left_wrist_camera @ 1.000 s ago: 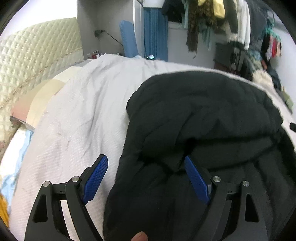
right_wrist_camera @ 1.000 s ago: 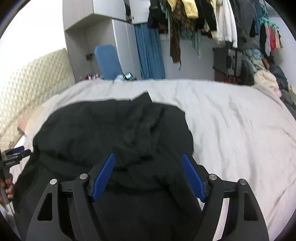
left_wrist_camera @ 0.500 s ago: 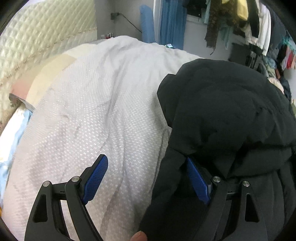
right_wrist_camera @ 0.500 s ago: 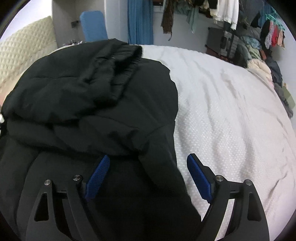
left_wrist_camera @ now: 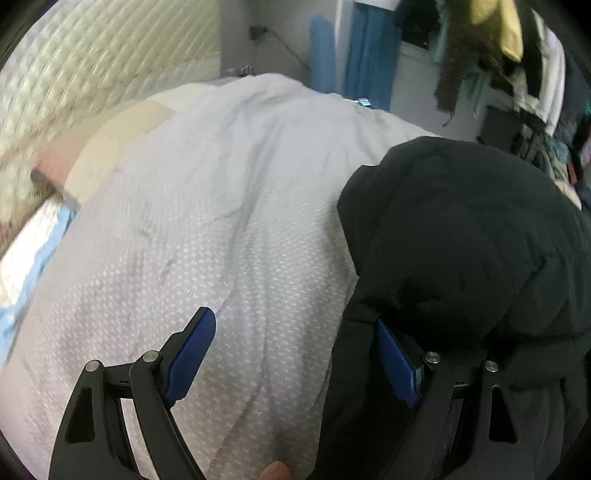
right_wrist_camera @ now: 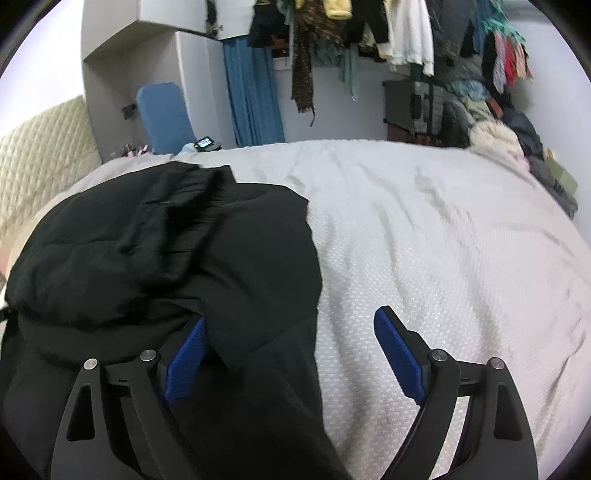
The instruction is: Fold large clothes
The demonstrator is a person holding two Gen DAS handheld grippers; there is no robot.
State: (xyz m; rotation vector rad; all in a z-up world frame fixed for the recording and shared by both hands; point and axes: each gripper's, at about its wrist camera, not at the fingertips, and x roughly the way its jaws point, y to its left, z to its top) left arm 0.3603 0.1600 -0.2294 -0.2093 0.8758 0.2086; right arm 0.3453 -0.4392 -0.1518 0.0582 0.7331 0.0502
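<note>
A black padded jacket lies bunched and partly folded on a white textured bedspread. My left gripper is open at the jacket's left edge: its right finger is tucked under the overhanging fold, and its left finger stands over bare bedspread. In the right wrist view the jacket fills the left half. My right gripper is at its right edge with jaws opening. Its left finger is half under a fold, and the jacket's edge hangs loose between the jaws, not pinched.
A quilted cream headboard and a beige pillow lie at the far left. Clothes hang on a rail behind the bed, with a heap of clothes at the right. A blue padded board leans by the wall. A thumb tip shows.
Both grippers slid outward from over the jacket's middle to its two side edges and came lower. The right jaws widened. The jacket has not visibly shifted.
</note>
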